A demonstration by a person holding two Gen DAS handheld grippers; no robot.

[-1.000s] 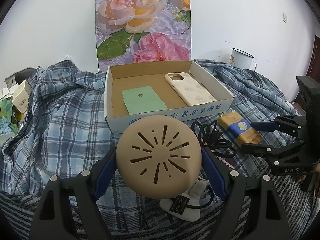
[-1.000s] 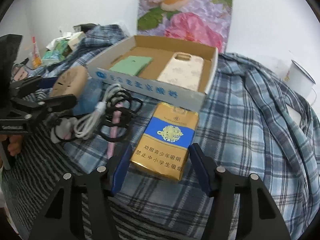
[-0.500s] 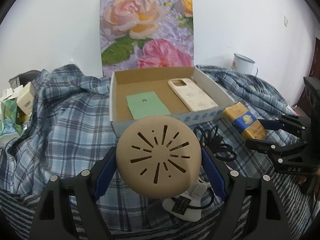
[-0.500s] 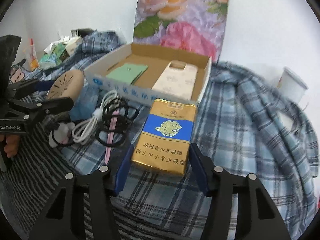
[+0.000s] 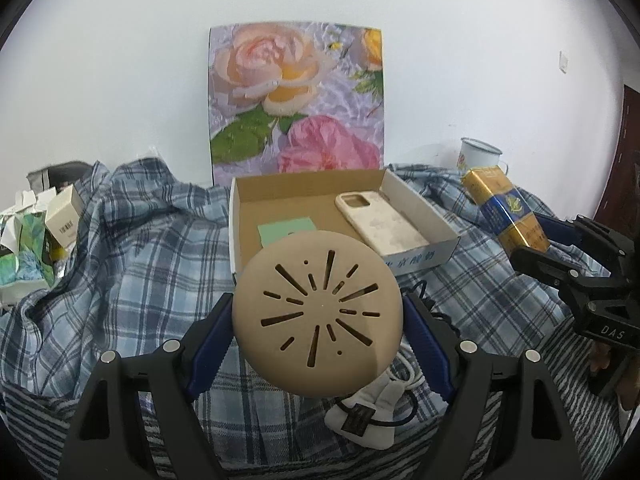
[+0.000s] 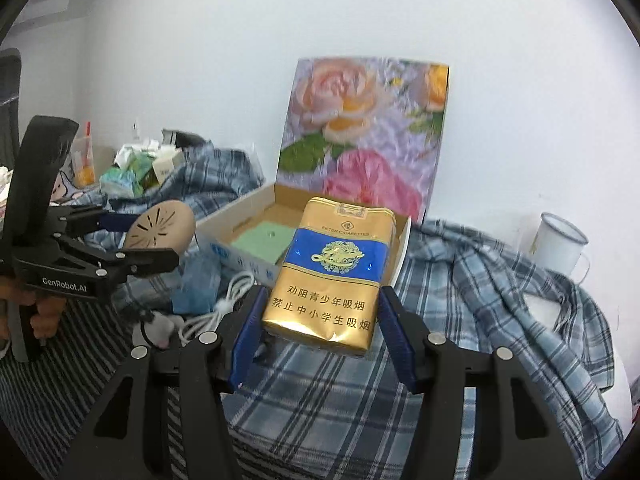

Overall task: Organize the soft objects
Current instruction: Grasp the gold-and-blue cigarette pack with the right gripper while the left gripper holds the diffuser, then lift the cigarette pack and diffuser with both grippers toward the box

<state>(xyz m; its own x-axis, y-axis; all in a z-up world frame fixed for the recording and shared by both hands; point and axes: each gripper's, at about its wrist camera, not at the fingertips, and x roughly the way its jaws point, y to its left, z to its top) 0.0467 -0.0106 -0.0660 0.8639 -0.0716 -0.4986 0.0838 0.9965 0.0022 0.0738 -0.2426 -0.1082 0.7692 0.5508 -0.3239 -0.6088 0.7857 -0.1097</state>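
A round tan disc (image 5: 318, 312) with radial slits fills the jaws of my left gripper (image 5: 318, 320), which is shut on it just in front of the shallow cardboard box (image 5: 416, 208). In the box lie a cream phone case (image 5: 380, 220) and a green card (image 5: 280, 230). My right gripper (image 6: 320, 320) is shut on a gold and blue cigarette pack (image 6: 332, 272), held in the air above the plaid cloth to the right of the box. The left wrist view shows that pack (image 5: 504, 208) tilted at the right gripper (image 5: 536, 236). The right wrist view shows the left gripper (image 6: 132, 236) with the disc (image 6: 160, 230).
A floral board (image 5: 296, 104) leans on the wall behind the box. A white enamel mug (image 5: 478, 156) stands at the back right. Coiled cables (image 6: 224, 304) and a small white pouch (image 5: 368, 412) lie in front of the box. Cartons and wrappers (image 5: 32, 232) crowd the left.
My right gripper has lifted the cigarette pack off the cloth and raised it beside the box. The left gripper still holds the disc; its view has tilted up a little.
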